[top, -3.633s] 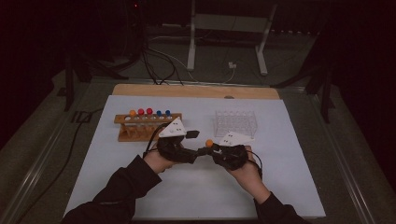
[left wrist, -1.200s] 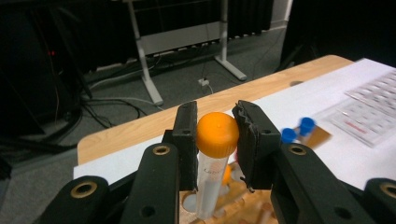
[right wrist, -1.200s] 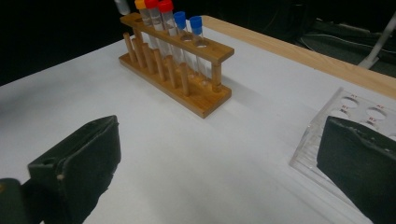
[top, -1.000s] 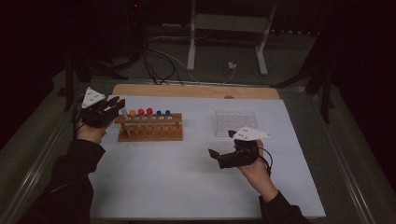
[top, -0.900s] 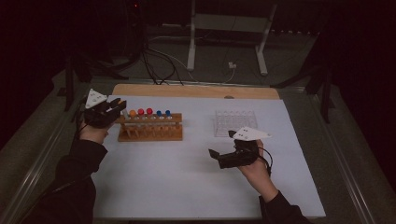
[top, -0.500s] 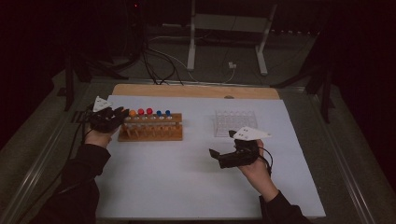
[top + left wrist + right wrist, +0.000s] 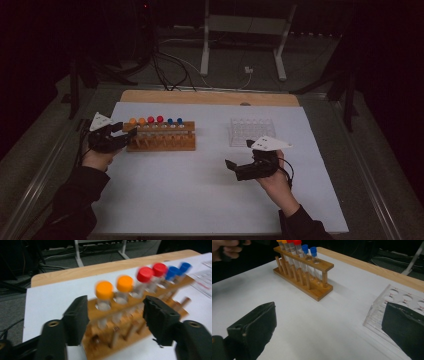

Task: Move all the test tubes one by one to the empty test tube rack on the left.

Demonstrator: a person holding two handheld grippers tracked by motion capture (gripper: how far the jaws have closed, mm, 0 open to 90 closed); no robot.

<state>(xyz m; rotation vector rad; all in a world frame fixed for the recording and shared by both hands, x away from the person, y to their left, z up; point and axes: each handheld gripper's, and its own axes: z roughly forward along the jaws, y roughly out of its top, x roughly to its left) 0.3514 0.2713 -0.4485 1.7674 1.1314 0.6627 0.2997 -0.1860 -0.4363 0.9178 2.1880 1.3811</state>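
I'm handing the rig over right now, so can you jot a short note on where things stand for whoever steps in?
Left gripper: jaws have just been opening, nothing between them, at the left end of the wooden rack.
Right gripper: open, empty, over the white mat near the clear rack.
Done: six capped tubes stand in the wooden rack: two orange, two red, two blue.
Left: clear rack looks empty; likely the tubes go there next.

The wooden rack (image 7: 161,137) stands on the mat (image 7: 200,200), left of the clear rack (image 7: 251,131).
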